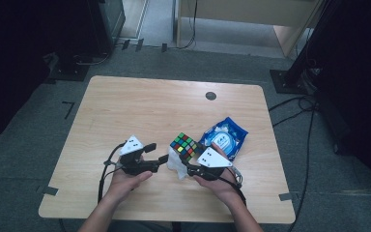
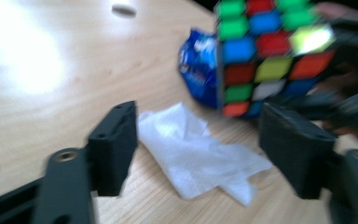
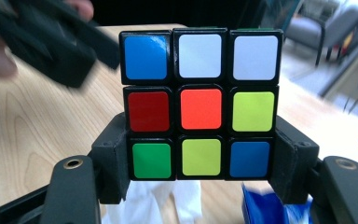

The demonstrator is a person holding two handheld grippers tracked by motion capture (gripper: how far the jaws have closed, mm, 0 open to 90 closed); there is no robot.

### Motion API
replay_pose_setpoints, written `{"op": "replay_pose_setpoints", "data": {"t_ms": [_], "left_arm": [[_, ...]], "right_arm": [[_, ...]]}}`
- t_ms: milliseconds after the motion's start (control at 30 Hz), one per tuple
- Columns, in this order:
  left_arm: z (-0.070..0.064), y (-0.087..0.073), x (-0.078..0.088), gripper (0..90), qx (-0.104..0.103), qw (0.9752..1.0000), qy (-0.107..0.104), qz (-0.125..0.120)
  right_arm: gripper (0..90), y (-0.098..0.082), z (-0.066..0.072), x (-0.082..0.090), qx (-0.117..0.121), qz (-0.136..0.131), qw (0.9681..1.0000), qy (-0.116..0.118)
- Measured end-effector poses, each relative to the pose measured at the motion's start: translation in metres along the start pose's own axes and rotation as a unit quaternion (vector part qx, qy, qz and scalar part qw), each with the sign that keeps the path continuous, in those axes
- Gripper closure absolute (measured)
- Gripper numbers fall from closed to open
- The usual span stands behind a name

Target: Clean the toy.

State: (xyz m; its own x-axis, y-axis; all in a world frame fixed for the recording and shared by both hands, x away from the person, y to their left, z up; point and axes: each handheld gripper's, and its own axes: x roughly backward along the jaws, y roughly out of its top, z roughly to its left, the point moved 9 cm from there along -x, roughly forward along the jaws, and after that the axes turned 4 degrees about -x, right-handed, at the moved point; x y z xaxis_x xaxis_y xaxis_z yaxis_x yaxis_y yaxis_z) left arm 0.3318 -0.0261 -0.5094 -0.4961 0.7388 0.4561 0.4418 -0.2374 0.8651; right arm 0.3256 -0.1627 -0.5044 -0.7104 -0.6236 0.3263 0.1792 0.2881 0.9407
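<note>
A scrambled Rubik's cube (image 1: 183, 146) is lifted off the wooden table (image 1: 125, 106), and my right gripper (image 1: 189, 158) is shut on it. In the right gripper view the two jaws clamp the bottom row of the cube (image 3: 200, 102), one on each side, with my right gripper (image 3: 200, 161) pointing at a face with an orange centre. My left gripper (image 1: 157, 153) stands open just left of the cube. Below and between its jaws a crumpled white tissue (image 2: 200, 154) lies on the table, untouched by my left gripper (image 2: 200, 135). The cube (image 2: 270, 51) hangs at that view's upper right.
A blue pack of wipes (image 1: 224, 137) lies on the table right behind the cube, also seen as the blue pack (image 2: 198, 65). A dark round grommet (image 1: 210, 95) sits near the table's far edge. The floor around holds cables and stand bases.
</note>
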Motion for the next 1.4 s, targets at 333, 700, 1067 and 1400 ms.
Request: {"op": "replay_pose_setpoints", "data": {"t_ms": [333,700,1067,1400], "left_arm": [[-0.003,-0.020,-0.052,48.1,-0.062,0.9905,0.078,0.095],[0.017,-0.025,-0.043,90.0,-0.076,0.9866,0.098,0.106],[0.050,0.006,0.031,90.0,-0.030,0.9917,0.125,-0.011],[-0.005,0.042,0.053,90.0,-0.041,0.9940,0.001,-0.102]], "right_arm": [[35.0,-0.010,-0.018,0.024,-0.046,0.008,0.9988,-0.016],[34.9,-0.014,-0.018,0.028,-0.046,0.013,0.9987,-0.016],[34.9,-0.008,0.004,0.009,-0.034,0.013,0.9991,0.023],[35.0,-0.027,0.045,-0.018,-0.021,0.058,0.9959,0.066]]}}
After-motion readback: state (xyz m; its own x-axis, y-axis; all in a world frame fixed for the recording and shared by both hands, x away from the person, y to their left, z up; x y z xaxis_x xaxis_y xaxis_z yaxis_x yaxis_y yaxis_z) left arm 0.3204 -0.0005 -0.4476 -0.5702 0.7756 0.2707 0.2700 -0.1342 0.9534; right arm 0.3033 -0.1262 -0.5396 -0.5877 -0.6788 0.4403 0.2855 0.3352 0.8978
